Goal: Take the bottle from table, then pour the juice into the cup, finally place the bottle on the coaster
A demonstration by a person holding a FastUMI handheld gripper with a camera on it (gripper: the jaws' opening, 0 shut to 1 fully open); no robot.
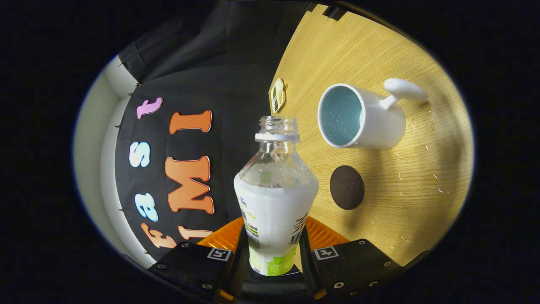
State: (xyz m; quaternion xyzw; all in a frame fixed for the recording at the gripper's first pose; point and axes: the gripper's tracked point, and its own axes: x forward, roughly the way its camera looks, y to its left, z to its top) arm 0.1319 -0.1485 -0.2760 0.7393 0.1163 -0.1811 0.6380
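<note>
Bottle (274, 198) is up off the table (405, 202), clamped between both fingers of the gripper (273, 249), which press its labelled lower body from either side. So step 1, the pick, looks done. Camera is rolled w/ the bottle: tabletop appears tipped on its side, so the bottle is prob. tilted twd the cup (363, 118). Cap is off; neck clear, contents hard to judge under the label. Cup sits mid-table beyond the fingers, handle pointing away from the bottle, mouth facing the camera; inside looks pale blue, no juice visible, no stream from the neck. Pour seems not yet started, or barely. Coaster (346, 187), dark round disc, lies bare on the table betw. cup and gripper, near the bottle's shoulder. Small patterned item (278, 95) lies at the table's far edge. Left: pour, then set bottle on coaster.
</note>
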